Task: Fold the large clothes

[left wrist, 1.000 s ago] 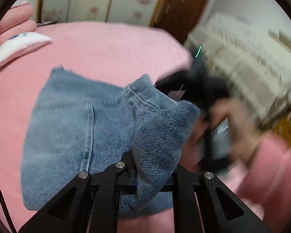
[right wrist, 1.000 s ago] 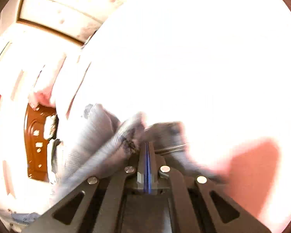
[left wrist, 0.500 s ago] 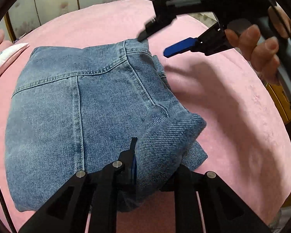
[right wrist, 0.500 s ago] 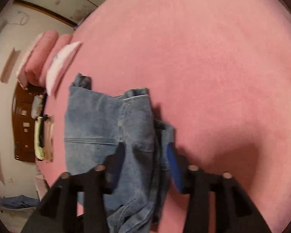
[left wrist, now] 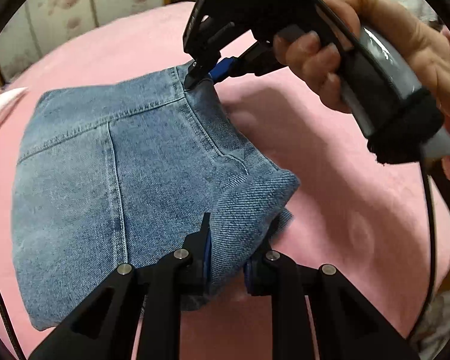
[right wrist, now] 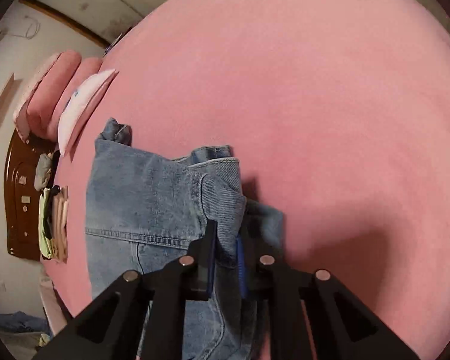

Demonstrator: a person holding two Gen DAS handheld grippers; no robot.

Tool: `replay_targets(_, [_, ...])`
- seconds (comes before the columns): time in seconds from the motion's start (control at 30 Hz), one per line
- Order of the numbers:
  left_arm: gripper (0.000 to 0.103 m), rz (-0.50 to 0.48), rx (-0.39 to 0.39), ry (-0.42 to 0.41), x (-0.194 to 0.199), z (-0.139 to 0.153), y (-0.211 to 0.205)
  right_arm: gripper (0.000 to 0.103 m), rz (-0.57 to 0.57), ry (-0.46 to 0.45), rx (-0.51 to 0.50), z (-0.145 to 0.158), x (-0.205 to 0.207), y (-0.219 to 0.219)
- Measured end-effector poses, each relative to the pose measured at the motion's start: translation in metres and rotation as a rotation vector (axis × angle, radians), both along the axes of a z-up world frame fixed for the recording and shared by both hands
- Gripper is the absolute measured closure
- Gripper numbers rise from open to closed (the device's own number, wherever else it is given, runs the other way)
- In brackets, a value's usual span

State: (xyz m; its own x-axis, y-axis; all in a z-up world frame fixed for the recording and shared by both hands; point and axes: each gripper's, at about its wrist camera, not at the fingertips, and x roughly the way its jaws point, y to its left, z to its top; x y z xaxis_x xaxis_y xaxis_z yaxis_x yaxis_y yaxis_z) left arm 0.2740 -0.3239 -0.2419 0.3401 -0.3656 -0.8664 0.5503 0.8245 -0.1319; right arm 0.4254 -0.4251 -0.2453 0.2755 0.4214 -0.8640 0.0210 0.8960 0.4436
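On the pink bed cover (left wrist: 330, 156) lies a pair of folded blue jeans (left wrist: 105, 180), spread flat over the left and middle of the left wrist view, with a stitched yoke seam running across the top and a vertical seam down the middle; at the far left edge of that view a white pillow (left wrist: 3, 102) pokes in; toward the lower middle, the left gripper (left wrist: 228, 258) pinches a thick rolled corner of the denim, the cloth bulging up between its blue-lined pads, so it is clamped on the jeans; farther up and to the right, the right gripper (left wrist: 205, 73) reaches down to the far corner of the jeans, its tips meeting the waistband edge, a person's hand (left wrist: 375, 51) wrapped round its handle and a black cable (left wrist: 429, 210) trailing down the right side; in the right wrist view, a brown wooden headboard (right wrist: 18, 198) and stacked folded cloths (right wrist: 54, 222) sit at the left rim, pink pillows (right wrist: 54, 90) and the white pillow (right wrist: 84, 102) above them; the jeans (right wrist: 141, 204) lie left of centre, and the right gripper (right wrist: 226, 258) is closing, its jaws already nipping a ridge of denim between the blue pads; bare pink cover (right wrist: 315, 90) fills the right.
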Motion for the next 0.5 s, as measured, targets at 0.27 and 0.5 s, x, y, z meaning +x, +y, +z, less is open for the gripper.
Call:
replay_targets(0.27, [0.072, -0.065, 0.073, 0.05, -0.004, 0.01, 0.01, 0.082, -0.037, -0.07, -0.142, 0.006, -0.021, 0.001])
replay_targets(0.5, [0.029, 0.139, -0.032, 0.055, 0.001, 0.076, 0.08, 0.078, 0.041, -0.062, 0.004, 0.047, -0.07, 0.016])
